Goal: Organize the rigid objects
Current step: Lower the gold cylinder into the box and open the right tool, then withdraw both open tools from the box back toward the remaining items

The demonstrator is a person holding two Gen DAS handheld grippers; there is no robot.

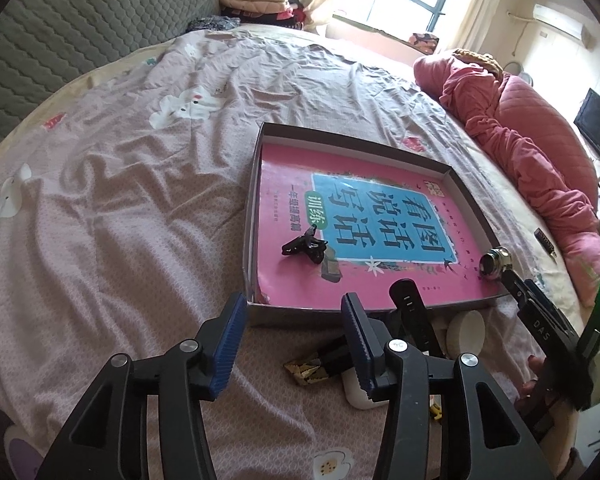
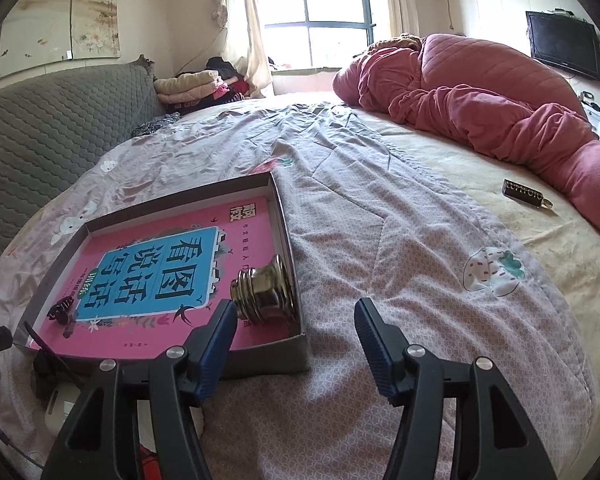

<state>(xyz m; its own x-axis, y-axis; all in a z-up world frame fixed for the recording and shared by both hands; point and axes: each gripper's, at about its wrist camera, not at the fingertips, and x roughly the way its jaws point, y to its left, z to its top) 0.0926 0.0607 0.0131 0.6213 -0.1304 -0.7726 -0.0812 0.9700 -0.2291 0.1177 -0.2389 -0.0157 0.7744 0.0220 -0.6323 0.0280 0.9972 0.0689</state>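
pink workbook lines our shallow cardboard tray (image 1: 256,184) on the bed; a black hair clip (image 1: 305,246) and a brass knob (image 2: 265,292) lie inside. we keep our left gripper (image 1: 296,344) and right gripper (image 2: 296,344) spread, both empty.

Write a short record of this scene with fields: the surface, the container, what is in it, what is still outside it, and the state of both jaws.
surface: bed with a patterned sheet
container: shallow cardboard tray
in tray: pink book, black hair clip, metal knob in the corner by the right gripper
outside tray: white round lid, gold and black wrapper, dark key tag near the pink quilt
left gripper: jaws open, nothing between them
right gripper: jaws open, nothing between them
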